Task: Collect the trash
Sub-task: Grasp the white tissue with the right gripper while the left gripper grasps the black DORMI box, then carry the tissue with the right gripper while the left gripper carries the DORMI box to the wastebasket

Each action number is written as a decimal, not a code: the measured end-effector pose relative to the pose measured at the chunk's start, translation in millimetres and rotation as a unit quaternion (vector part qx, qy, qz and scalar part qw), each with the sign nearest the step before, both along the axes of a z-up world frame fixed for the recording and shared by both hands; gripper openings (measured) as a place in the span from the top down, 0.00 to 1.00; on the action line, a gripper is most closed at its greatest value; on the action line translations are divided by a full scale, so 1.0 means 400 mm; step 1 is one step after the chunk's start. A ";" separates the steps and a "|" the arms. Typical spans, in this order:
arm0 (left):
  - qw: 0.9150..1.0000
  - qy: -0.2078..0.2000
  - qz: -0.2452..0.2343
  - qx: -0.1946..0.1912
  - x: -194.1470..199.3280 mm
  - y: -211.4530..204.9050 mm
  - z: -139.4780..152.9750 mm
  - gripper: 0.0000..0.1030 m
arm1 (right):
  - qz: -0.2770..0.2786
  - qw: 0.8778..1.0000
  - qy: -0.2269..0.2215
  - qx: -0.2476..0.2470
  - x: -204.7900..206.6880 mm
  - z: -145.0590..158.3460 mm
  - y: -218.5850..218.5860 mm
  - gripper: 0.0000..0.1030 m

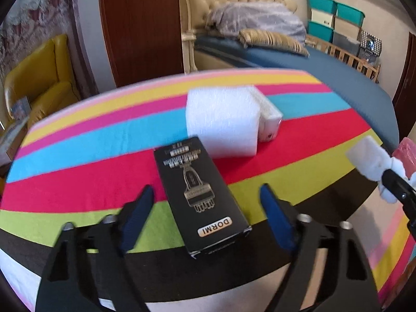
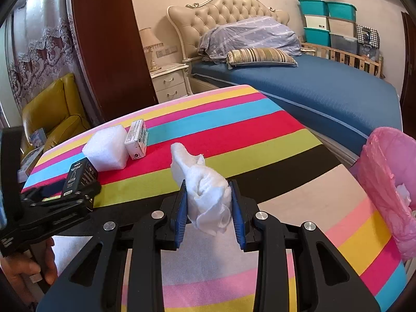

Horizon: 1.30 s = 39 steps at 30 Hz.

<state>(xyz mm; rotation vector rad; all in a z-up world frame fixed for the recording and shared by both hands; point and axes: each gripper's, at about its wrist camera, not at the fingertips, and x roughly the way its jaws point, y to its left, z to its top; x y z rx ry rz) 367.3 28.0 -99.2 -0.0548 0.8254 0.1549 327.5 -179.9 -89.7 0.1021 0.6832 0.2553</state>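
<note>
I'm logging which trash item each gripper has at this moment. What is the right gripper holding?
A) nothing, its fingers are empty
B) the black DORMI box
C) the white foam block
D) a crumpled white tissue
D: in the right wrist view the right gripper is shut on the crumpled white tissue, squeezed between its blue pads, while the black DORMI box lies on the striped cloth between the open left gripper fingers.
</note>
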 end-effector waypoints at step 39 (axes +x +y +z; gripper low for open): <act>0.996 -0.081 -0.040 0.026 -0.190 0.028 0.043 0.63 | 0.044 0.999 -0.009 -0.020 -0.067 0.004 0.065 0.70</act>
